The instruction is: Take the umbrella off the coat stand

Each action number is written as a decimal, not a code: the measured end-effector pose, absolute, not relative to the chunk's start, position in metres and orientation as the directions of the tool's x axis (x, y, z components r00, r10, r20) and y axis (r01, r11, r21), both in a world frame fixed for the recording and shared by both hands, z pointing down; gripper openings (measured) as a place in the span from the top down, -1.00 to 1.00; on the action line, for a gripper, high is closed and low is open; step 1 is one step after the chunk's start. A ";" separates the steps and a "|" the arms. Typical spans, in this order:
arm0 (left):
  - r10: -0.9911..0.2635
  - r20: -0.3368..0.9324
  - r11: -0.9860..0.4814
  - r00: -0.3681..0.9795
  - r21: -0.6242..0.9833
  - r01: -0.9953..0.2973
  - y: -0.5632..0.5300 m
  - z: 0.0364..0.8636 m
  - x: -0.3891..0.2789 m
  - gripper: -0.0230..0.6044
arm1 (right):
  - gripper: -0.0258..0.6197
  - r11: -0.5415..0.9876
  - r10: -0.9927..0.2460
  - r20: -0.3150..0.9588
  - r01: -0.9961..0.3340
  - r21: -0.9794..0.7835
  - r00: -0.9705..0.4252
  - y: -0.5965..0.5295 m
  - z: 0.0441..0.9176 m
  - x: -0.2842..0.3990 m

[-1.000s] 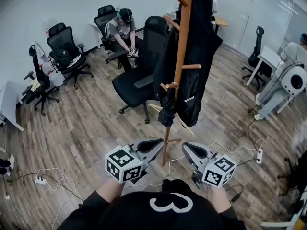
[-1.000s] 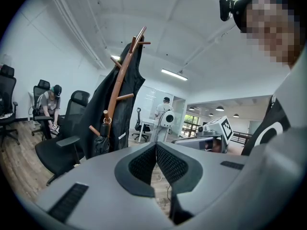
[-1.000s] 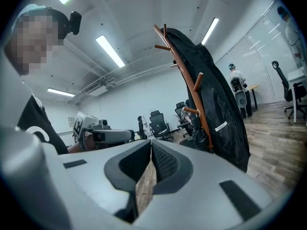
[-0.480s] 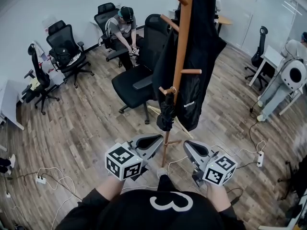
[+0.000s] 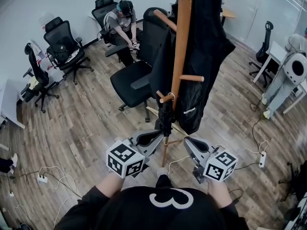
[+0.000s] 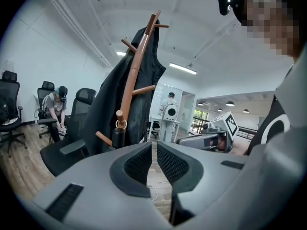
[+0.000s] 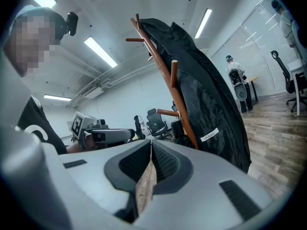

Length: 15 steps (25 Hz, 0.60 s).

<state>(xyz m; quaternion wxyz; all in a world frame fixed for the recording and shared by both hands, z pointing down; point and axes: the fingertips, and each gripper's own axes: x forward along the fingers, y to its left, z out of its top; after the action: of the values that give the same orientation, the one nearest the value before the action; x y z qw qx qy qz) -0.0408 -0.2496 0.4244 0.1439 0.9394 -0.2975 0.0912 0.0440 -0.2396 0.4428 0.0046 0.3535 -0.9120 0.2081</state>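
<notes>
The wooden coat stand (image 5: 182, 47) rises just ahead of me, with a black coat (image 5: 208, 56) draped on its right side. A folded black umbrella (image 5: 166, 115) hangs by a ring from a low peg on the stand's near side. My left gripper (image 5: 154, 139) is shut and empty, just left of the pole's foot and below the umbrella. My right gripper (image 5: 188, 143) is shut and empty to the pole's right. In the left gripper view the umbrella (image 6: 118, 137) hangs just above and left of my left gripper (image 6: 154, 152). In the right gripper view the stand (image 7: 165, 80) stands above my right gripper (image 7: 151, 152).
A black office chair (image 5: 136, 78) stands right behind the stand. A seated person (image 5: 123, 20) and more chairs (image 5: 60, 44) are at the back left. Cables and power strips (image 5: 41, 178) lie on the wooden floor. A person (image 5: 288, 75) stands by a desk on the right.
Both grippers and I have moved forward toward the coat stand, which now looms larger and nearer. The umbrella still hangs on its peg. Both jaws stayed shut.
</notes>
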 end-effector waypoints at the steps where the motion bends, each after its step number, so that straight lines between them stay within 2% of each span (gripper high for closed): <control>1: -0.532 0.263 -0.783 0.805 0.210 -0.586 -0.256 0.426 -0.039 0.86 | 0.83 0.663 -0.641 0.160 -0.646 -0.379 -0.751 -0.246 0.445 0.045; 15: -0.570 0.315 -0.747 0.759 0.185 -0.638 -0.334 0.457 -0.023 0.32 | 0.83 0.618 -0.656 0.191 -0.665 -0.418 -0.730 -0.299 0.471 0.076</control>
<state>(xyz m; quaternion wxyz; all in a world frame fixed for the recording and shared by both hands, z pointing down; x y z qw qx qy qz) -0.0229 -0.3338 0.4574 0.1421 0.9269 -0.3260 0.1198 0.0758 -0.2993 0.4710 0.0097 0.3674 -0.8994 0.2365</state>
